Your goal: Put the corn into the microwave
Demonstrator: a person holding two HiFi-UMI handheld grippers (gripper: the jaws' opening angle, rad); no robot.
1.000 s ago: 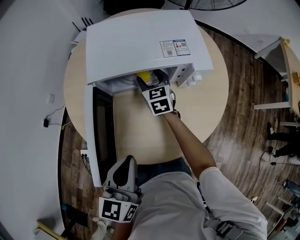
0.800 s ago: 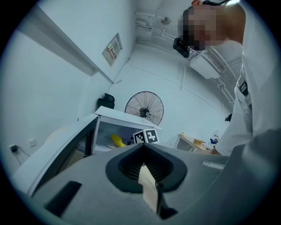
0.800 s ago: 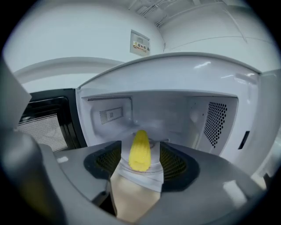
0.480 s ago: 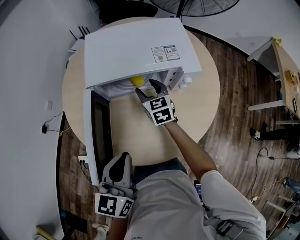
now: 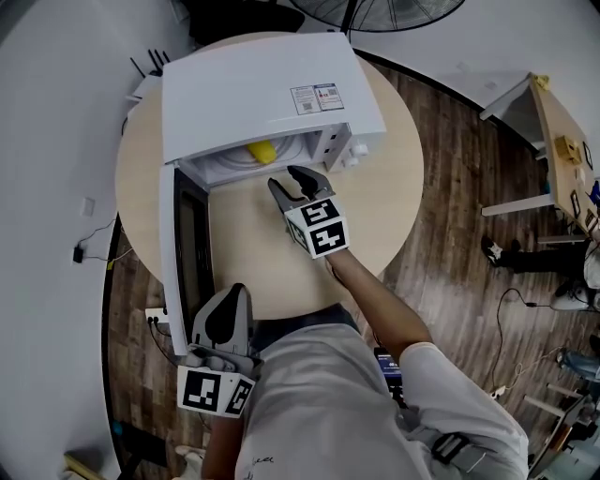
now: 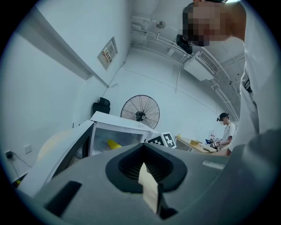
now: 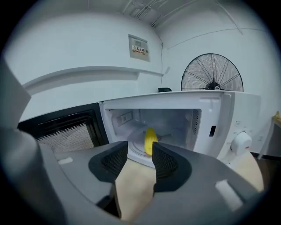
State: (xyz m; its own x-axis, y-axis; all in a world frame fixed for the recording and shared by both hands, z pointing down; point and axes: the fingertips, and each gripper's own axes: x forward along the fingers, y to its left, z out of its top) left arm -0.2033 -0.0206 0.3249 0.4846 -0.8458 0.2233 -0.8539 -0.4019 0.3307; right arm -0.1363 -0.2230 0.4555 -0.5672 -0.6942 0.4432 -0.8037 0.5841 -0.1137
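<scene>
The yellow corn (image 5: 260,152) lies on the turntable inside the white microwave (image 5: 253,94), whose door (image 5: 183,253) hangs wide open to the left. My right gripper (image 5: 289,180) hovers over the table just in front of the cavity, apart from the corn. Its jaws are closing and there is nothing between them. In the right gripper view the corn (image 7: 150,140) shows beyond the gripper (image 7: 139,158), inside the microwave (image 7: 219,114). My left gripper (image 5: 230,298) is held low by my body, near the door's outer end, shut and empty. In the left gripper view the corn (image 6: 113,143) appears through the opening.
The microwave stands on a round beige table (image 5: 394,187) over a wood floor. A floor fan (image 5: 375,9) stands behind it. A desk (image 5: 562,131) is at the far right, and a person (image 6: 226,132) stands near it. Cables lie on the floor.
My right gripper has drawn back out of the microwave toward me, leaving the corn inside, and its jaws have narrowed. The left gripper has hardly moved.
</scene>
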